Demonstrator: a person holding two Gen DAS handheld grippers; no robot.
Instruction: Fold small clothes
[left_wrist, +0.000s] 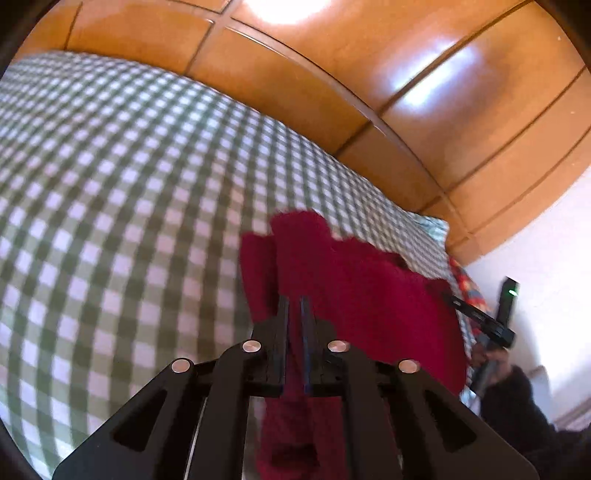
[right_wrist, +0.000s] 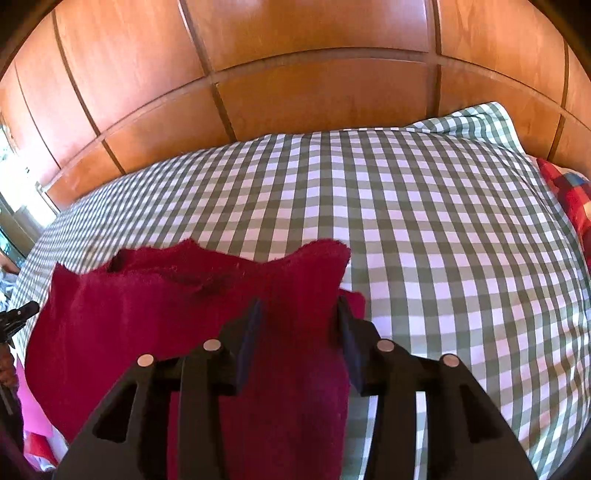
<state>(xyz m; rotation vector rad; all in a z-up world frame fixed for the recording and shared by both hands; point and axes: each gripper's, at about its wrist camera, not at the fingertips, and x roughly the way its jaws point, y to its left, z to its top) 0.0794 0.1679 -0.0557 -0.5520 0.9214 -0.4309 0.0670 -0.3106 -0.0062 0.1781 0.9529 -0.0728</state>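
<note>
One red cloth (left_wrist: 354, 295), left hand-held gripper (left_wrist: 294, 301) pinching

Red cloth (right_wrist: 155, 302) runs off bottom edge; left view blurred.

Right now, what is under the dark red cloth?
The green checked bedcover spreads out around the dark red cloth and appears to run on beneath it. The part directly under the cloth is covered, so anything lying there cannot be seen.
</note>
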